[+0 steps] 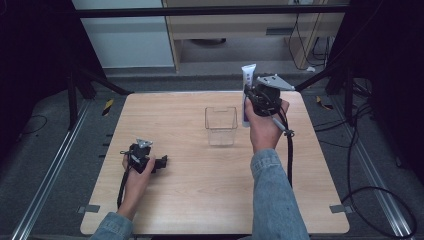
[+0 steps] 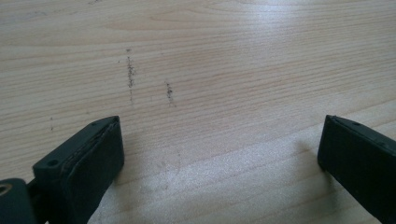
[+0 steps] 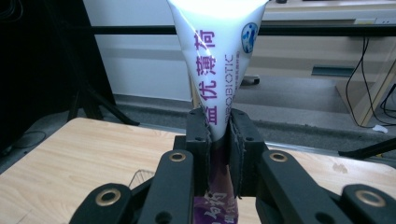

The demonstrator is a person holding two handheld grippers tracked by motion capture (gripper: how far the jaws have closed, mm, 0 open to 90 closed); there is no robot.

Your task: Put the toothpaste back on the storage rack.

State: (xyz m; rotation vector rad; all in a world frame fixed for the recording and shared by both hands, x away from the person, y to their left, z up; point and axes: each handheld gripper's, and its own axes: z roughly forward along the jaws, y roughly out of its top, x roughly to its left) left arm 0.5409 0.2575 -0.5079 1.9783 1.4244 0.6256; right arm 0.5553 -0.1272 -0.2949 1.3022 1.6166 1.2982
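Clear bin (image 1: pixel 220 125) mid-table (image 1: pixel 190 200), open wood around

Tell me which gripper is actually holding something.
The right gripper: it is shut on the white and purple tube, held upright beside the clear container. The left gripper sits open over bare table.

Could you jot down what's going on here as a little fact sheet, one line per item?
Right tool: shut on a white and purple tube, held upright above the table
Left tool: open, nothing between its jaws, low over the wood
Clear container: stands mid-table, left of the tube
Table: light wood
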